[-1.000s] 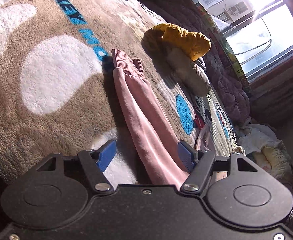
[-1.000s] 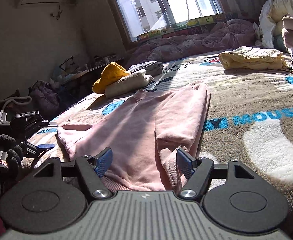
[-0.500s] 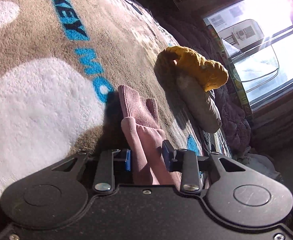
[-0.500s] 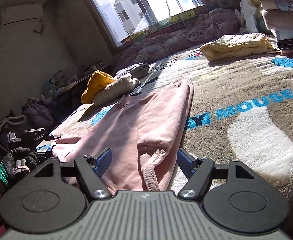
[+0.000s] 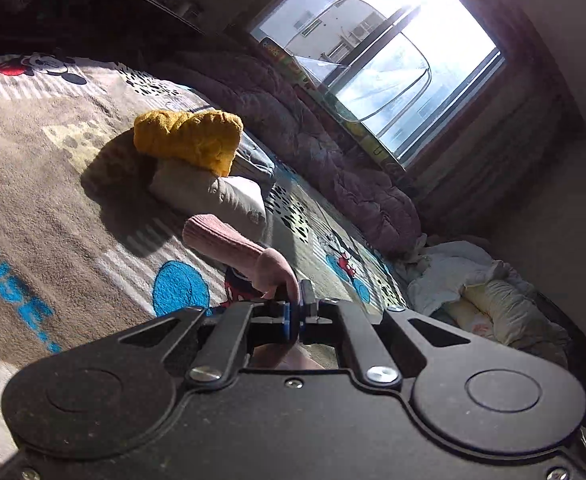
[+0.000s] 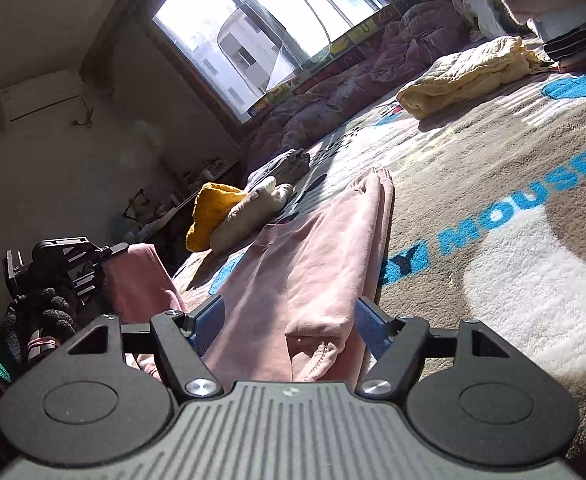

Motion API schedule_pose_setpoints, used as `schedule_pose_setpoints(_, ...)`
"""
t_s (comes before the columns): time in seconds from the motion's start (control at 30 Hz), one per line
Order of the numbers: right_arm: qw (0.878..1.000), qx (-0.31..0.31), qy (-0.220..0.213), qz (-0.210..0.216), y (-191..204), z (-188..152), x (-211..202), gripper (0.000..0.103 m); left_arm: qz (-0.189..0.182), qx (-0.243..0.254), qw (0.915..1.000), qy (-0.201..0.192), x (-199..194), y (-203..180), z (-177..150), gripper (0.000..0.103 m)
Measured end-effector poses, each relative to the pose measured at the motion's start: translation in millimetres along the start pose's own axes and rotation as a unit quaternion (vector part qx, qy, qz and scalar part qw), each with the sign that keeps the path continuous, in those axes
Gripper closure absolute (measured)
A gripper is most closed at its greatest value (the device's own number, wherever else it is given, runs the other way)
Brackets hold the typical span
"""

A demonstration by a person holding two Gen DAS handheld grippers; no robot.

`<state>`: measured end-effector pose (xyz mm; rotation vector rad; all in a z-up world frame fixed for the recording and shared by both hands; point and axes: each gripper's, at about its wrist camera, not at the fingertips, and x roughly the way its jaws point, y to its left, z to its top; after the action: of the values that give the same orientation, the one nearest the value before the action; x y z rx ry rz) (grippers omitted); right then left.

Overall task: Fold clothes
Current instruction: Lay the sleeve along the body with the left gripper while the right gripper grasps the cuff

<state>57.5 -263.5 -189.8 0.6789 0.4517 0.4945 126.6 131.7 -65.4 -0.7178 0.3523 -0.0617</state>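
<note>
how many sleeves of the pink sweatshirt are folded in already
1. The right sleeve lies folded over the pink sweatshirt; the left sleeve is lifted, pinched in the left gripper, not yet laid down.

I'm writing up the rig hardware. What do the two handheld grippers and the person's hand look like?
Left gripper: matte black body, round discs, silver screws, blue finger pads. Right gripper: the same black linkages, blue pads, plus a grey ribbed plate. The left hand wears a black knit glove with a green cuff.
</note>
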Motion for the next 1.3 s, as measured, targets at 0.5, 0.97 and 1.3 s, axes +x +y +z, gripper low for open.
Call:
schedule_pose_setpoints(0.5, 0.943, 0.317, -0.072, 0.067, -96.1, 7.2, -7.6, 0.028, -0.044, 0.260, 0.9552, 0.135, 76.4, -154.6, -182.0, 0.102)
schedule_pose_setpoints(0.97, 0.963, 0.265, -0.044, 0.015, -88.9, 18.5, 3.7, 0.033, -0.064, 0.265, 0.9500, 0.152, 12.9, -100.2, -161.9, 0.061)
schedule_pose_setpoints(1.3, 0.974, 0.215, -0.007, -0.076, -57.3, 22.7, 29.6, 0.032, 0.039, 0.214, 0.9697, 0.111, -48.3, -2.7, -110.2, 0.060)
